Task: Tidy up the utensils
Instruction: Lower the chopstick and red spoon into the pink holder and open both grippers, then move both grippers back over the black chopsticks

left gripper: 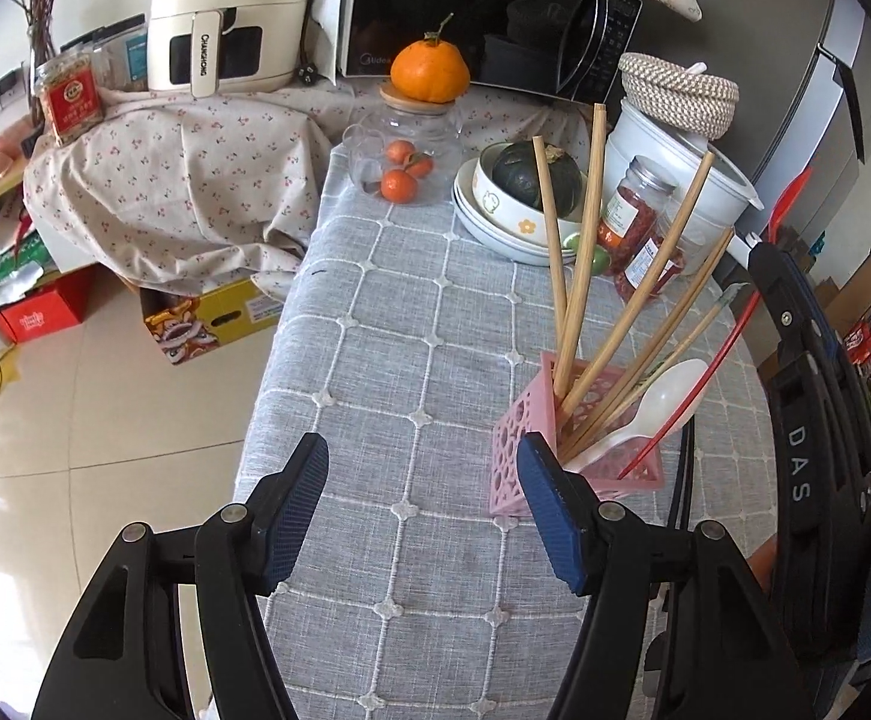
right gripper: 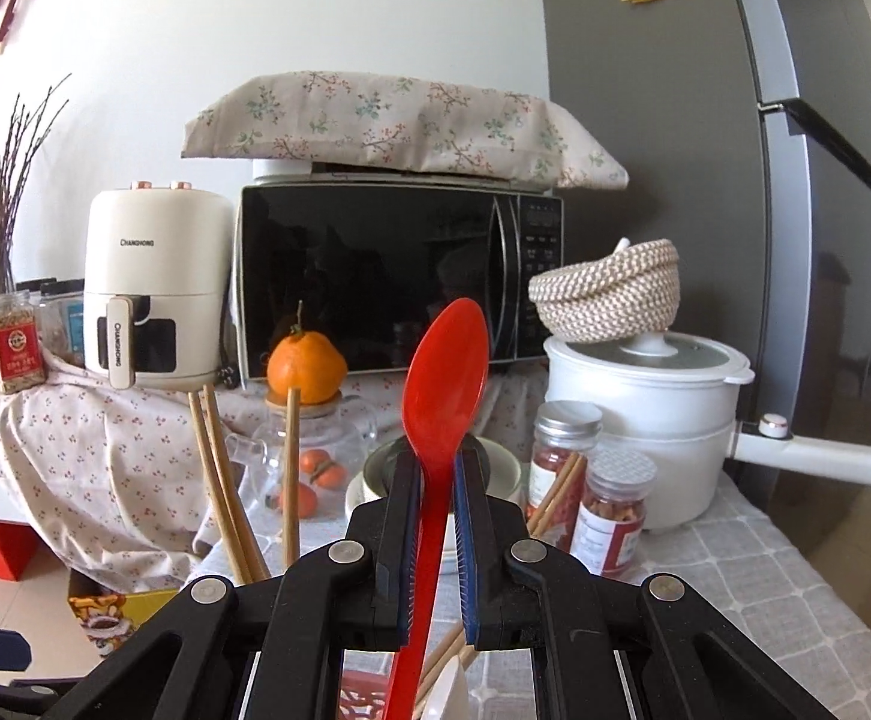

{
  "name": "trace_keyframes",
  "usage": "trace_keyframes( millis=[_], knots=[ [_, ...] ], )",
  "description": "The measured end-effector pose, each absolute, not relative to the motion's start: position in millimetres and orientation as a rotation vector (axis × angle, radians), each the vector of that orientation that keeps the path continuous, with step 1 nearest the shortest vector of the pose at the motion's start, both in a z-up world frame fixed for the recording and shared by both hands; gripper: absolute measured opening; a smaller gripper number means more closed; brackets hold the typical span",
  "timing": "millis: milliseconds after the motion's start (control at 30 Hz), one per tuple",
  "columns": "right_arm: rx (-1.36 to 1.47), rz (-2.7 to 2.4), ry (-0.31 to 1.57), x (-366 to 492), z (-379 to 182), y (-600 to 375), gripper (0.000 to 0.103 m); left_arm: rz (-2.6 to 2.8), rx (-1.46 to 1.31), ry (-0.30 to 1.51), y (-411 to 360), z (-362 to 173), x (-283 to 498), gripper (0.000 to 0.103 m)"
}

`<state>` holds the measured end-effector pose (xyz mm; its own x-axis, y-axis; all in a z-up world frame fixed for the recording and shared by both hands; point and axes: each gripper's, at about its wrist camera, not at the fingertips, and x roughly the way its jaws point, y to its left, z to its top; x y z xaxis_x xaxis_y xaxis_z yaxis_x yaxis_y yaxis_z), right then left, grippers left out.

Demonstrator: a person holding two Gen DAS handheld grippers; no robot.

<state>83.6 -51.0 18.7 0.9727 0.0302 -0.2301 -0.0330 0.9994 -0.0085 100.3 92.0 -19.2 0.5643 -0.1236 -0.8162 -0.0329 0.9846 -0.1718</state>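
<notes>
Right gripper [right gripper: 435, 462] fingers [right gripper: 407, 516] clamped on red spoon [right gripper: 444, 372], bowl upward, handle reaching down into pink holder [left gripper: 522, 444]; left gripper [left gripper: 420, 504] fingers [left gripper: 297, 510] spread, nothing between, right pad just beside holder; grey checked tablecloth [left gripper: 387, 324] beneath; holder upright, containing wooden chopsticks [left gripper: 582, 252] fanned outward and white spoon [left gripper: 657, 408] leaning at rim.

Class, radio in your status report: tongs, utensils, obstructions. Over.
Left tongs open, empty, beside pink holder. Right tongs shut on red spoon. Chopsticks and white spoon already in holder, crowding it.
</notes>
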Motion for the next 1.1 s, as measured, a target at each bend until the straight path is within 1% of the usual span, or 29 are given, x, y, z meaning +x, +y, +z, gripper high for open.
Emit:
trace_keyframes(
  millis=[100, 167, 267, 400, 500, 567, 600, 667, 800, 967, 1100],
  knots=[
    [0.017, 0.035, 0.245, 81, 17, -56, 0.010, -0.048, -0.172, 0.972, 91, -19, 100, 0.068],
    [0.040, 0.038, 0.258, 80, 20, -60, 0.016, -0.046, -0.172, 0.974, 91, -19, 101, 0.068],
    [0.056, 0.048, 0.280, 79, 28, -66, 0.022, -0.051, -0.171, 0.975, 88, -19, 101, 0.068],
    [0.080, 0.058, 0.313, 74, 38, -77, 0.026, -0.071, -0.159, 0.971, 80, -17, 100, 0.068],
    [0.096, 0.064, 0.342, 70, 48, -89, 0.034, -0.087, -0.151, 0.968, 74, -16, 97, 0.068],
    [0.106, 0.073, 0.370, 68, 54, -98, 0.044, -0.102, -0.149, 0.970, 69, -17, 95, 0.069],
    [0.107, 0.079, 0.391, 67, 56, -102, 0.047, -0.115, -0.147, 0.970, 66, -17, 94, 0.070],
    [0.110, 0.099, 0.451, 67, 57, -112, 0.060, -0.142, -0.134, 0.968, 58, -17, 91, 0.073],
    [0.105, 0.102, 0.541, 63, 53, -133, 0.068, -0.176, -0.106, 0.963, 42, -18, 84, 0.076],
    [0.143, 0.087, 0.620, 57, 42, -164, 0.083, -0.202, -0.079, 0.969, 22, -20, 76, 0.079],
    [0.194, 0.100, 0.722, 62, 27, -189, 0.083, -0.230, -0.058, 0.985, 4, -24, 68, 0.081]
  ],
)
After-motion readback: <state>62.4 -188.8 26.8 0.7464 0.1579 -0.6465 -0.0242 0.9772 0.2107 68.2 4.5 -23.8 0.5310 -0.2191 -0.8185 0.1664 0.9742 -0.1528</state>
